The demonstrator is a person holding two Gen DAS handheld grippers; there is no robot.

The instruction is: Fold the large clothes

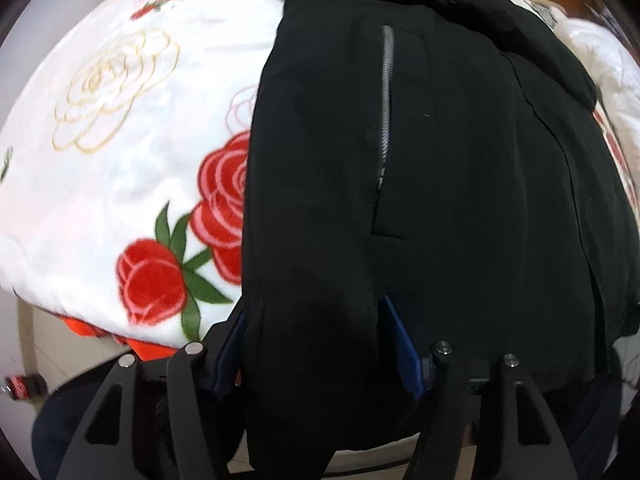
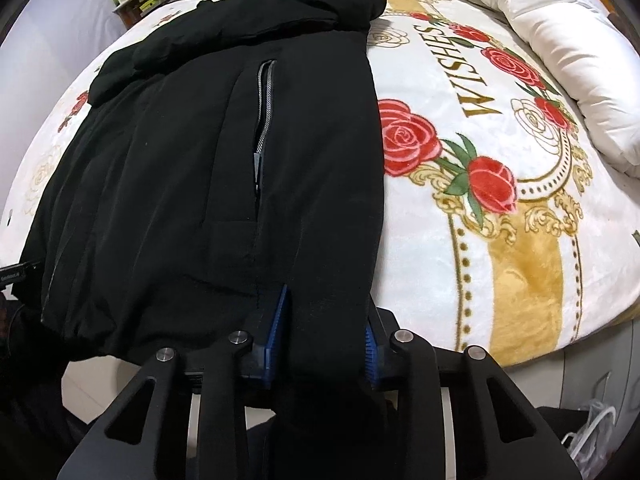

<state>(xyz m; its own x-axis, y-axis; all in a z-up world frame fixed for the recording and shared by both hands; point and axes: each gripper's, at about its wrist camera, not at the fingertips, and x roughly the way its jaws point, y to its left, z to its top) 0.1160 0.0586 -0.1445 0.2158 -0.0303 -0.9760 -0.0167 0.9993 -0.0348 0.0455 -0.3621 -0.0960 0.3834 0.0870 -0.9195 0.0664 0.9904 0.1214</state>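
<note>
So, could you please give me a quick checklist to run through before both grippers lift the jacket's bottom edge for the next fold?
1. Left gripper has the black jacket hem bunched between its blue pads: ok.
2. Right gripper has hem fabric between its pads: ok.
3. Whether each grip takes in all the layers of the hem: cannot tell.
4. Jacket lies flat on the floral blanket, sides already folded in: ok.
5. Fold path toward the collar is clear; the white duvet sits off to the side, apart from the jacket: ok.
6. Pocket zipper is closed: not ok, it gapes open.
</note>
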